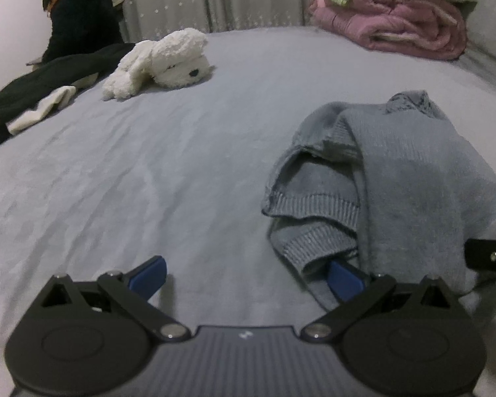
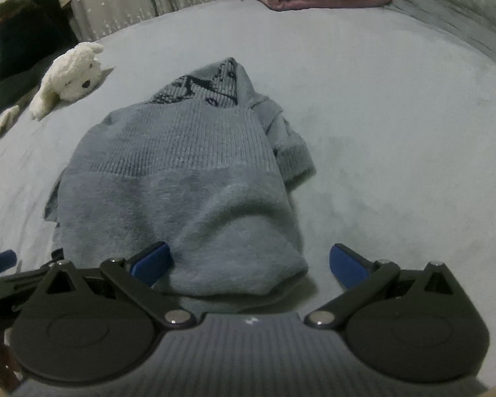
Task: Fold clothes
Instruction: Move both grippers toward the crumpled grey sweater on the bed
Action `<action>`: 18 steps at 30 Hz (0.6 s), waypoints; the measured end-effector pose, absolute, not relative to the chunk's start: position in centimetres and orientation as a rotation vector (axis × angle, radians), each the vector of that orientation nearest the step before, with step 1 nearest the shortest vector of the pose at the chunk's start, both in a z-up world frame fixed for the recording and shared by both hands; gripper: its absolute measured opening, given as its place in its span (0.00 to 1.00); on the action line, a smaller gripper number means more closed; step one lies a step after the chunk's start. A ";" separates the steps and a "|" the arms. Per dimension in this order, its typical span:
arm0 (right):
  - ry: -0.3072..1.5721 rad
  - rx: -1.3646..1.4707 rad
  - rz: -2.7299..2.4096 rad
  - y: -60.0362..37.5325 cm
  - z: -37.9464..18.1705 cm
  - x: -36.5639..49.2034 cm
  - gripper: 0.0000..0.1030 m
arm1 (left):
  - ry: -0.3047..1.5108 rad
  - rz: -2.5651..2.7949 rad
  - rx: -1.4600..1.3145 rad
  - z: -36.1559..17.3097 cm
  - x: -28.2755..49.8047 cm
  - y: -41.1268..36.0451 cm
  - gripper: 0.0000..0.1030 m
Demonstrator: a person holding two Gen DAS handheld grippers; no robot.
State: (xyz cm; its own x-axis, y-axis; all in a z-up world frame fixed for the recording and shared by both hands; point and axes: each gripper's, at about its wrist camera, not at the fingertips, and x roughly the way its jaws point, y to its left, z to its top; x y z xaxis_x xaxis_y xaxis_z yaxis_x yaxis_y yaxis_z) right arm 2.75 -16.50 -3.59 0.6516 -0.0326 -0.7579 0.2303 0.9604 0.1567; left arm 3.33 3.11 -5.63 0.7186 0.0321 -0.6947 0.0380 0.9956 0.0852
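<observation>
A grey-blue knitted sweater (image 2: 182,178) lies bunched in a heap on the bed, with a dark pattern at its far end. In the left wrist view the sweater (image 1: 396,172) is at the right. My left gripper (image 1: 248,276) is open, low over the sheet; its right finger is tucked under the sweater's ribbed hem and its left finger is over bare sheet. My right gripper (image 2: 249,263) is open, with the sweater's near end lying between the two fingers. Part of the right gripper (image 1: 489,258) shows at the right edge of the left wrist view.
A white plush dog (image 1: 162,63) lies at the back left, beside dark clothes and a white sock (image 1: 43,109). A folded pink blanket (image 1: 396,23) with other folded items sits at the back right. The grey bed sheet (image 1: 182,165) stretches left of the sweater. A curtain hangs behind.
</observation>
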 end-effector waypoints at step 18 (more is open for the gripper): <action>0.656 0.234 -0.087 -16.0 -0.6 0.9 0.97 | 0.785 -0.154 -0.055 -3.1 2.7 5.9 1.00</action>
